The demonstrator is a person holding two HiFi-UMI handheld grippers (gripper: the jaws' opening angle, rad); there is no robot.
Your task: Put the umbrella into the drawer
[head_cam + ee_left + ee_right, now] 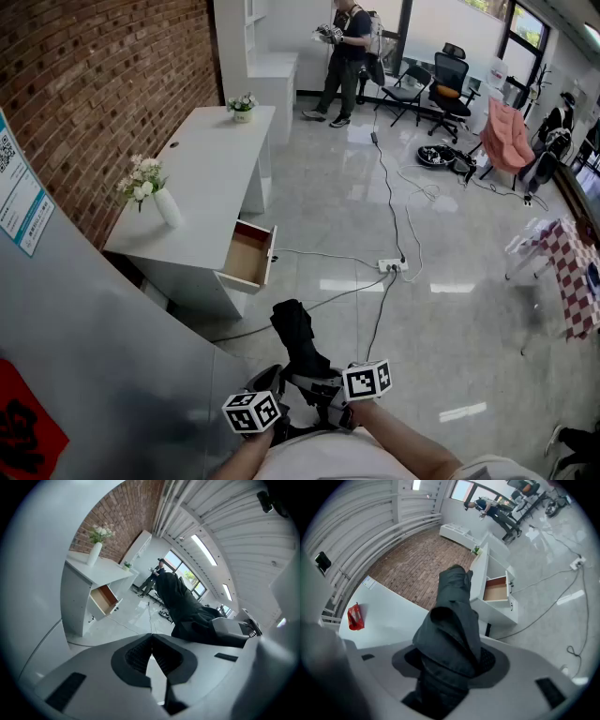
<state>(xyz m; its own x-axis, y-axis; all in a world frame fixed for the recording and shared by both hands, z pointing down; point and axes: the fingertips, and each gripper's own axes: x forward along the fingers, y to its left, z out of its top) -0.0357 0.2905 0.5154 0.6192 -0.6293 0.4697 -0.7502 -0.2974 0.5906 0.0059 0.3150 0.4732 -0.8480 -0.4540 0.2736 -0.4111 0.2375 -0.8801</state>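
A folded black umbrella (pixel 298 342) sticks forward and up from my right gripper (pixel 317 386), which is shut on its lower part. In the right gripper view the dark fabric (pixel 452 625) fills the gap between the jaws. My left gripper (pixel 270 382) hovers just left of it, shut with nothing between its fingers. In the left gripper view my left gripper (pixel 151 640) shows its pads meeting, and the umbrella (pixel 185 609) rises to the right. The open wooden drawer (pixel 248 255) of the white desk (pixel 211 155) lies ahead to the left, also visible as the drawer (pixel 497 591).
A white vase of flowers (pixel 161 199) and a small potted plant (pixel 242 106) stand on the desk. A grey partition (pixel 84 356) runs along my left. A power strip (pixel 392 266) with cables crosses the floor. A person (pixel 345 56) and office chairs (pixel 448 89) are far back.
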